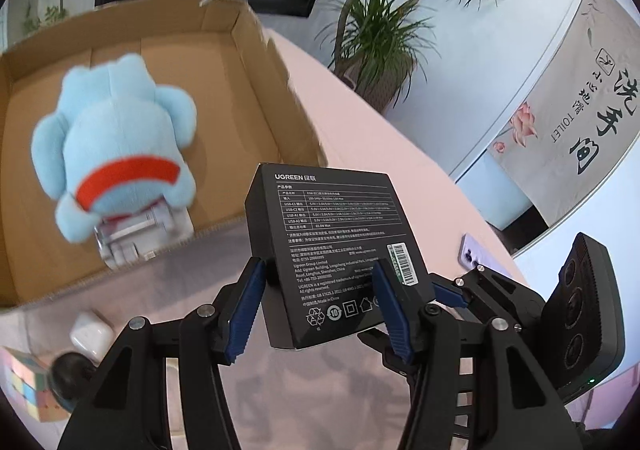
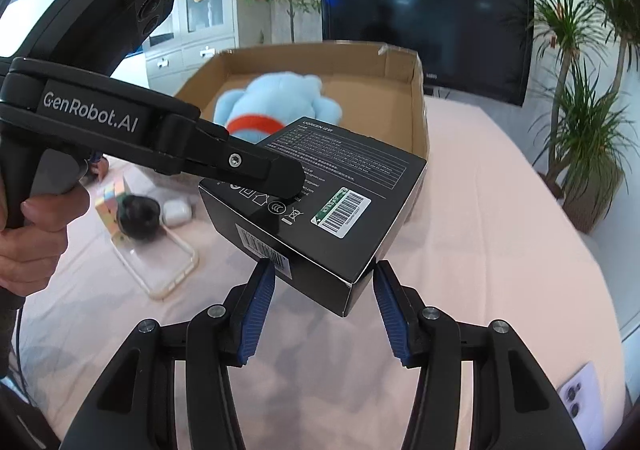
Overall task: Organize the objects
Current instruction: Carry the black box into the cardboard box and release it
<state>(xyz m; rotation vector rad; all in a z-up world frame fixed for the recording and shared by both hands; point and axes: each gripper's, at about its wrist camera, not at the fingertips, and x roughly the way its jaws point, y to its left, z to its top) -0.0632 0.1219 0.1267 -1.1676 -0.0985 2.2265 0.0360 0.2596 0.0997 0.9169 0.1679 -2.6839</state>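
the black box (image 1: 336, 250) is up in the air, just in front of the near right corner of the cardboard box (image 1: 256, 90). the left gripper (image 1: 320, 306) holds it, with 1 blue pad on each side of the black box. the right gripper (image 2: 324, 310) sits just under the low corner of the same black box in the right wrist view. its pads are spread wide, and i cannot tell if they touch the box.

the cardboard box sits open on the pink table (image 1: 400, 170), toward the far left side. inside it are a blue plush toy (image 1: 116, 146) with a red band and a clear plastic thing (image 1: 136, 234) by the near wall. so 2 things look packed already.

still out on the table, near the front wall of the cardboard box, are a white earbud case (image 1: 90, 334), a colored cube (image 1: 28, 386), a round black thing (image 1: 70, 374) and a clear phone case (image 2: 160, 262). a purple phone (image 2: 580, 394) lies near the right edge. i think the job is less than half done.

the black box says "ugreen" on top, has small white print, "made in china", a recycle mark, a "10" mark and 2 barcode stickers. the left gripper says "genrobot.ai" on its side. a sign (image 1: 576, 106) on the wall says "toilet" next to big chinese letters.
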